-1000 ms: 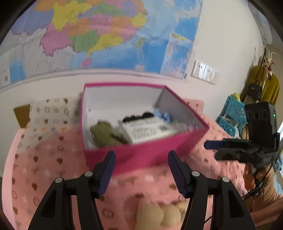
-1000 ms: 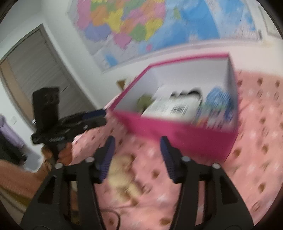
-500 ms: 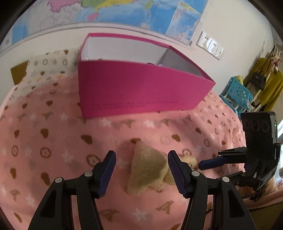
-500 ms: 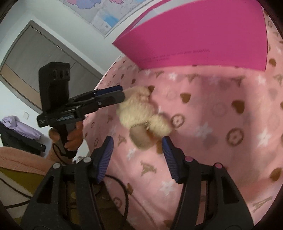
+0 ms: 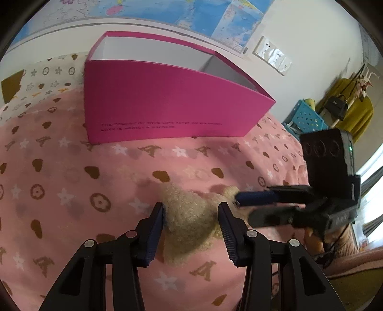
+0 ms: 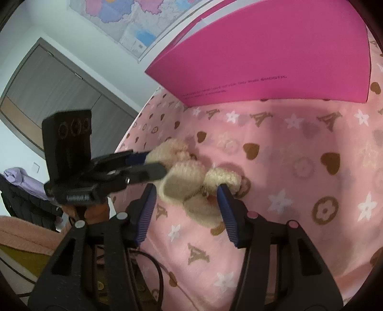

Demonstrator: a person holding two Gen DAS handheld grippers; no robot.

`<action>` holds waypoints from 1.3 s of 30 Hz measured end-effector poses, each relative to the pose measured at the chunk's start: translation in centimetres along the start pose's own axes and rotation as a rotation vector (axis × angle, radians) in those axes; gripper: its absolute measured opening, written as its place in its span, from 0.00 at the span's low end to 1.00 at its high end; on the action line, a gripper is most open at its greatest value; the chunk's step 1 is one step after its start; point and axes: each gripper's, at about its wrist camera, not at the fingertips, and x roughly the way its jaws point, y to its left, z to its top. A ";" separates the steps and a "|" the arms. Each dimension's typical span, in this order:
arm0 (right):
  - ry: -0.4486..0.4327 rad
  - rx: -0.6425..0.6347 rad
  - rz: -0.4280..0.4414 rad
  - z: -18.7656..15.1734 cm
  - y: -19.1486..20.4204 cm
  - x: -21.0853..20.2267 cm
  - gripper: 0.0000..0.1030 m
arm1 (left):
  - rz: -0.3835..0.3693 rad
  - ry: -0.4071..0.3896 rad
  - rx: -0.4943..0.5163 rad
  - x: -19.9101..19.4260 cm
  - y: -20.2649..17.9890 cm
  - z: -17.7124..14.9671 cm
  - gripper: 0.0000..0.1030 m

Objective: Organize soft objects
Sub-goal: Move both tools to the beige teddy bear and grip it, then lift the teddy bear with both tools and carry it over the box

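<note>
Plush toy between both claws on the blanket.
Left claw [image 5: 191, 210] was closing round the cream plush toy [image 5: 189, 221]; right claw [image 6: 186, 191], closing too, straddled its other end, pink box [image 5: 167, 105] beyond.

one plush toy [image 5: 189, 222] (beige), one box [image 5: 167, 102]

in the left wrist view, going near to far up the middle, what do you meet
left gripper, its jaws closing around the beige plush toy → bare stretch of pink patterned blanket → pink box → white wall with the map
</note>
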 end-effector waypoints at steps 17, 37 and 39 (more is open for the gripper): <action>0.009 -0.008 -0.035 0.4 0.4 1.6 0.44 | 0.009 0.018 -0.022 -0.3 0.5 -0.4 0.38; -0.107 -0.088 -0.089 1.3 2.0 -2.4 0.40 | -0.030 -0.081 0.036 -1.5 -2.6 2.6 0.38; -0.125 -0.096 -0.097 1.5 2.1 -3.0 0.40 | -0.030 -0.093 0.047 -1.7 -3.0 3.1 0.38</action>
